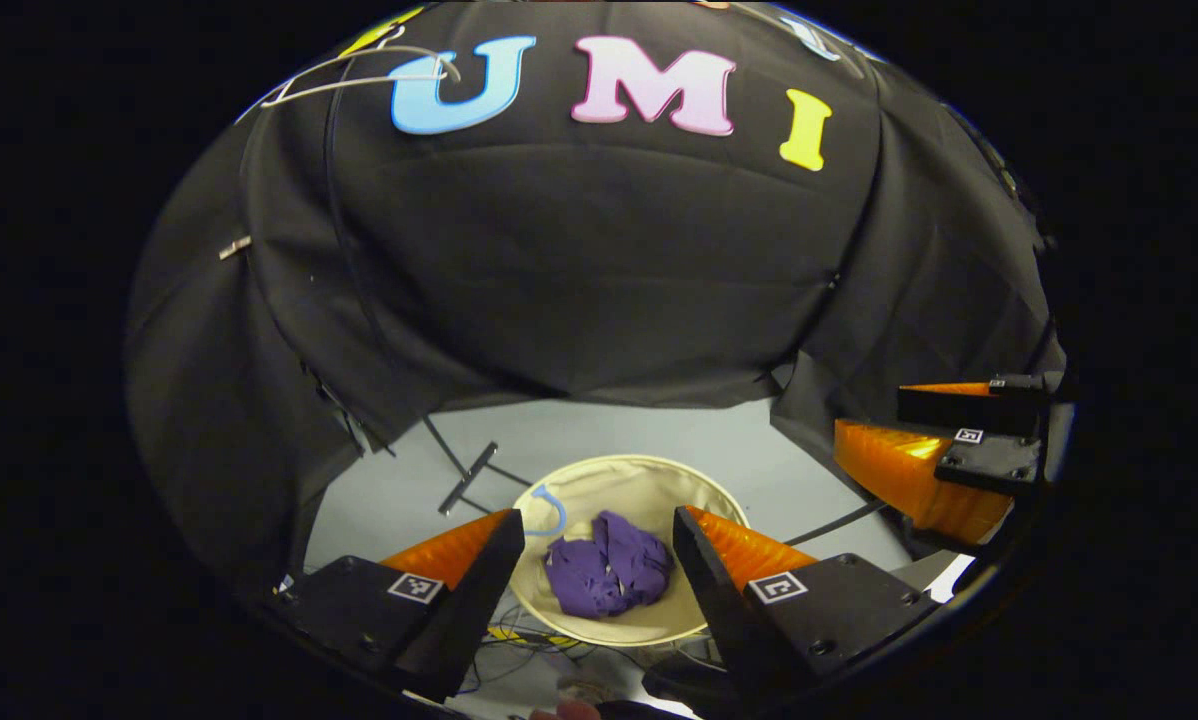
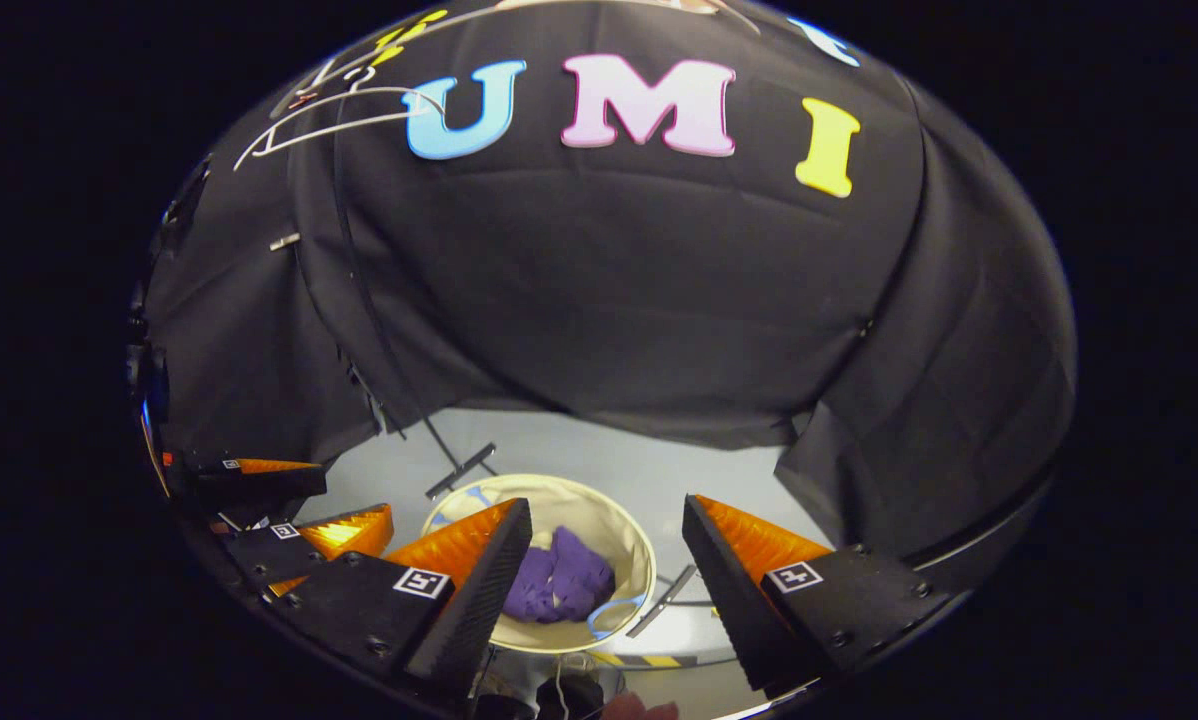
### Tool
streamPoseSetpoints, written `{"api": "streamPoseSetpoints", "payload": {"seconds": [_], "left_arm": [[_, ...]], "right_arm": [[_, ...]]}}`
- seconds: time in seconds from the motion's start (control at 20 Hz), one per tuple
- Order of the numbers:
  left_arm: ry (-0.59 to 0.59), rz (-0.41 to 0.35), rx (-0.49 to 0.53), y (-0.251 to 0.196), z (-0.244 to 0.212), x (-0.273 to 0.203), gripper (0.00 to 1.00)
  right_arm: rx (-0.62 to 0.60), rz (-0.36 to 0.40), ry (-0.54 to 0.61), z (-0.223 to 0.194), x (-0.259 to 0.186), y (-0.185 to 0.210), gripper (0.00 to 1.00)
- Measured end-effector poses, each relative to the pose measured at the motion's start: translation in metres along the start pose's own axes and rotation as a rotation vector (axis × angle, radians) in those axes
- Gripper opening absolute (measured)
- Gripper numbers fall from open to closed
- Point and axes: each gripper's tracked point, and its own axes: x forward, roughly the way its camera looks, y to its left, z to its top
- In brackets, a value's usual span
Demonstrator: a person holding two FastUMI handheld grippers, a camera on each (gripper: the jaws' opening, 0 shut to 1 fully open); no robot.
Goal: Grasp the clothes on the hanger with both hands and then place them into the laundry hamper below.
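Since the purple garment is soft, light cloth with no stiffness, you can expect it to slump and fold wherever you let it go, and it already lies crumpled in a heap at the bottom of the cream laundry hamper, low in the centre of the left gripper view. If you had to take it up again, a raised fold at the top of the heap would be the place to pinch, one fold for each tong, because flat cloth would likely slip out of the pads. You have one garment and one hamper, with a thin blue loop on the hamper's rim. Your left gripper hangs above the hamper with its two orange-faced fingers spread wide and nothing between them; your right gripper is likewise spread and empty, and it also shows at the right edge of the left gripper view. Farther out, one bare white wire hanger hangs at the upper left of the frame against the black cloth wall, and the grey floor surrounds the hamper.
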Motion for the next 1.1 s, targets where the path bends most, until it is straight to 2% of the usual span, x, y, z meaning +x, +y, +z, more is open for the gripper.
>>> {"api": "streamPoseSetpoints", "payload": {"seconds": [0.3,0.7,0.9,1.1], "left_arm": [[-0.193,-0.051,0.039,-0.003,0.055,-0.077,0.95],[-0.431,-0.101,0.052,-0.001,0.107,-0.187,0.94],[-0.544,-0.127,0.057,0.004,0.124,-0.237,0.95],[-0.643,-0.118,0.085,0.011,0.147,-0.290,0.92]], "right_arm": [[0.038,-0.064,-0.193,0.062,-0.077,0.011,0.98],[0.016,-0.147,-0.484,0.152,-0.197,0.031,0.98],[0.018,-0.181,-0.606,0.182,-0.247,0.046,0.99],[0.039,-0.212,-0.694,0.202,-0.300,0.052,0.97]]}}
